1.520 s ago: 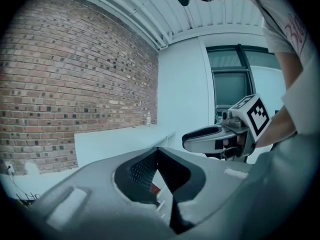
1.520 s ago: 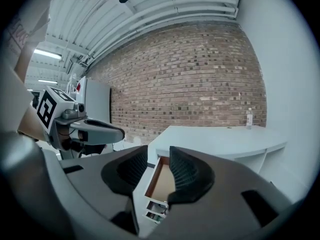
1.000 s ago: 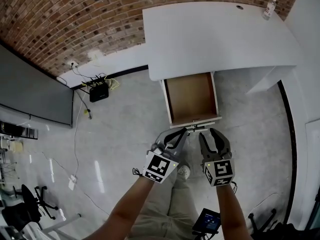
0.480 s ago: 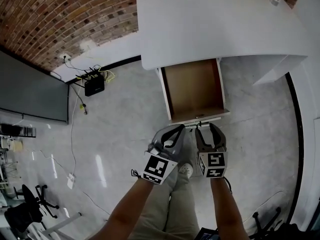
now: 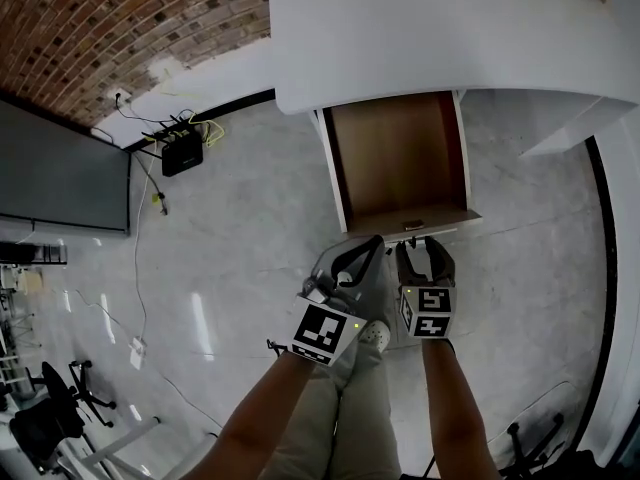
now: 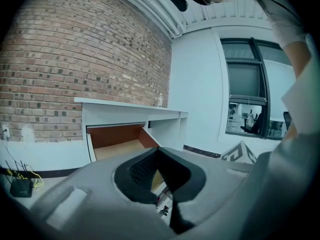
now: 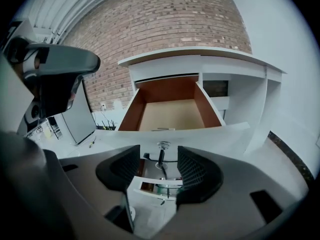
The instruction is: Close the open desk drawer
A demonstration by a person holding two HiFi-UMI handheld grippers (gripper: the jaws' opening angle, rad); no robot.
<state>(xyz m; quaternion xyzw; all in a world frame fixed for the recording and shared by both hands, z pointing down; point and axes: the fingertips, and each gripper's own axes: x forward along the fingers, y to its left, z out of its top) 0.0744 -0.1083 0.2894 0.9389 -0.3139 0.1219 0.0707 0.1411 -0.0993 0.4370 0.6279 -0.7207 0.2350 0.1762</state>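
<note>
A white desk (image 5: 420, 28) stands against the brick wall with its drawer (image 5: 400, 158) pulled out, its brown inside showing. My right gripper (image 5: 425, 251) hangs just in front of the white drawer front (image 5: 410, 225). Its jaws have just been opening and now stand wide. In the right gripper view the small metal knob (image 7: 161, 146) appears between the pads of that gripper (image 7: 159, 156), untouched. My left gripper (image 5: 370, 246) is beside it on the left, fingertips together and nothing held. The left gripper view looks past that gripper (image 6: 152, 154) at the drawer (image 6: 117, 144).
A black box with cables (image 5: 180, 153) lies on the grey floor by the wall. A dark panel (image 5: 60, 178) stands at left, and an office chair (image 5: 45, 418) sits at the lower left. The person's legs and a shoe (image 5: 375, 335) are under the grippers.
Both grippers have come down and closer to the drawer front. The right jaws have spread wider. The desk and drawer now fill more of the head view.
</note>
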